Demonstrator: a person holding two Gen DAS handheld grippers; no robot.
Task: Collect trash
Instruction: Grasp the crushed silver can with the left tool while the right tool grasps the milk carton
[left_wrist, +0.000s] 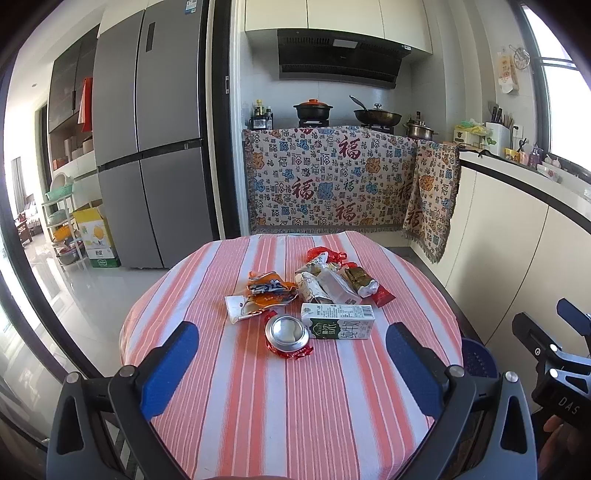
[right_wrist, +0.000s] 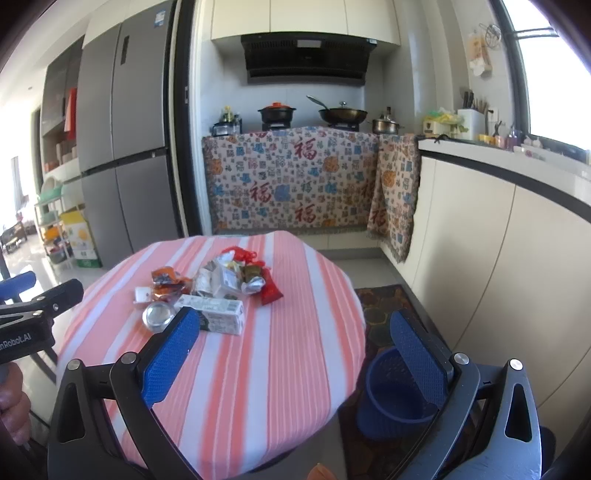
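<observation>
Bin: your blue basket (right_wrist: 391, 398) stands on the floor just beside the table's right edge, below your right gripper; its mesh wall looks light, so drop things in rather than push against it.
Table: the striped cloth (left_wrist: 295, 387) is soft and may drag or wrinkle if you scrape a finger across it; all the trash lies in one cluster past the middle, well ahead of both your grippers.
Milk carton: the carton (left_wrist: 337, 320) lies on its side at the near edge of the cluster; judge it light and fairly stiff, and take it across its narrow faces, where it will give a little but not slip.
Can: the crushed can (left_wrist: 287, 332) sits just left of the carton, its flat end facing you; thin metal, light, slick, so pinch it across the flattened body rather than the round rim.
Wrappers: the orange wrapper (left_wrist: 269, 287) and the red wrapper (left_wrist: 382, 296) are limp and crinkly; pinch a raised fold, since a flat film will slide away.
Left gripper: your left gripper (left_wrist: 291, 347) hovers with jaws wide apart, holding nothing.
Right gripper: your right gripper (right_wrist: 295, 332) likewise stands wide apart and empty, over the table's near right side.
</observation>
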